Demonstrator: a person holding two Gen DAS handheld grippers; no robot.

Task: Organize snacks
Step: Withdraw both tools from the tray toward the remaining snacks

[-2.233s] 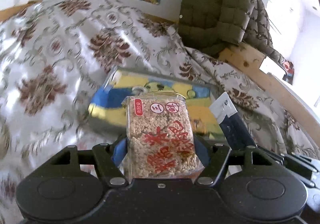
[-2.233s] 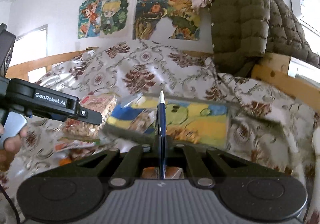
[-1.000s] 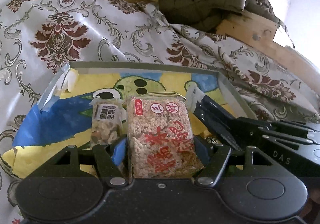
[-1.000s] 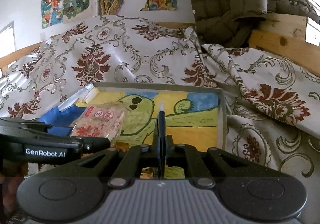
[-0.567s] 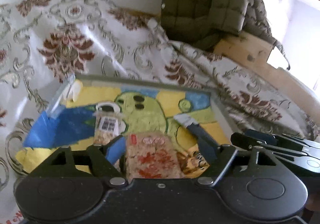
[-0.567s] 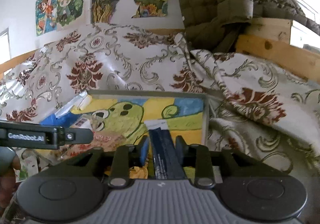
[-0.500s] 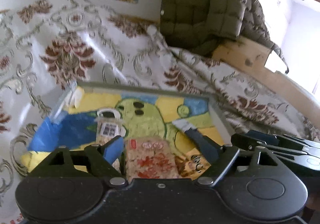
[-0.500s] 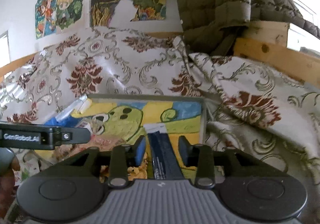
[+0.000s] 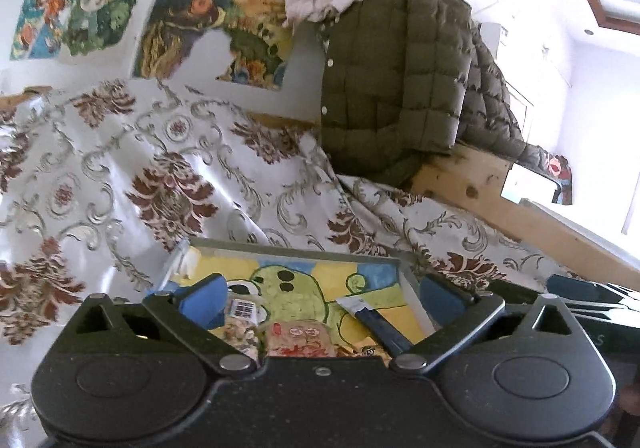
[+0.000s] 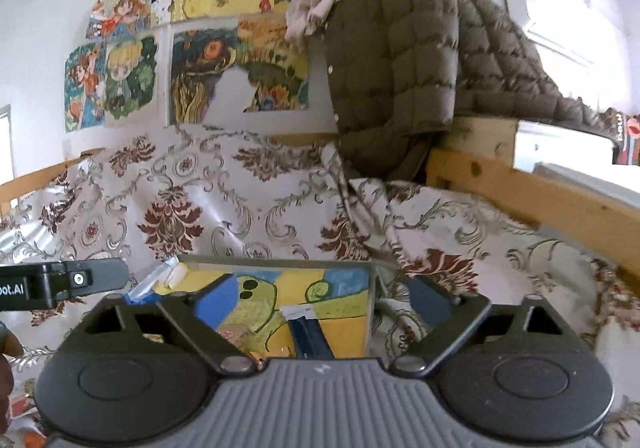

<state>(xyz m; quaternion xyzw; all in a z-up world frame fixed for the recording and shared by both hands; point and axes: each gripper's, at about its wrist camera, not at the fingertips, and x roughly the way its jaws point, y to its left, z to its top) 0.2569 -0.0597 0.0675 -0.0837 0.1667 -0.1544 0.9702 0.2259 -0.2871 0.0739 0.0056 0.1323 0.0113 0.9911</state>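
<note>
A shallow tray (image 9: 296, 248) with a green cartoon picture lies on the bedspread. In it lie a rice-snack packet with red letters (image 9: 298, 340), a small barcoded packet (image 9: 242, 312) and a dark blue packet (image 9: 372, 322). My left gripper (image 9: 322, 300) hangs above the tray's near side, its jaws opening wide and touching nothing. My right gripper (image 10: 324, 302) is beside it, jaws also opening, with the dark blue packet (image 10: 306, 332) lying free below them. The rice-snack packet (image 10: 236, 334) shows at its left. Both camera bodies hide the tray's near part.
A floral bedspread (image 9: 168, 184) slopes up behind the tray. An olive quilted jacket (image 9: 392, 88) hangs over a wooden bed frame (image 9: 480, 184) at the right. Cartoon posters (image 10: 192, 60) cover the wall. A hand (image 10: 6, 348) holds the left gripper (image 10: 60, 280).
Both grippers let go: the rice-snack packet and the dark blue packet now lie in the tray. Both jaws spread wide, and both grippers rose and drew back from the tray.
</note>
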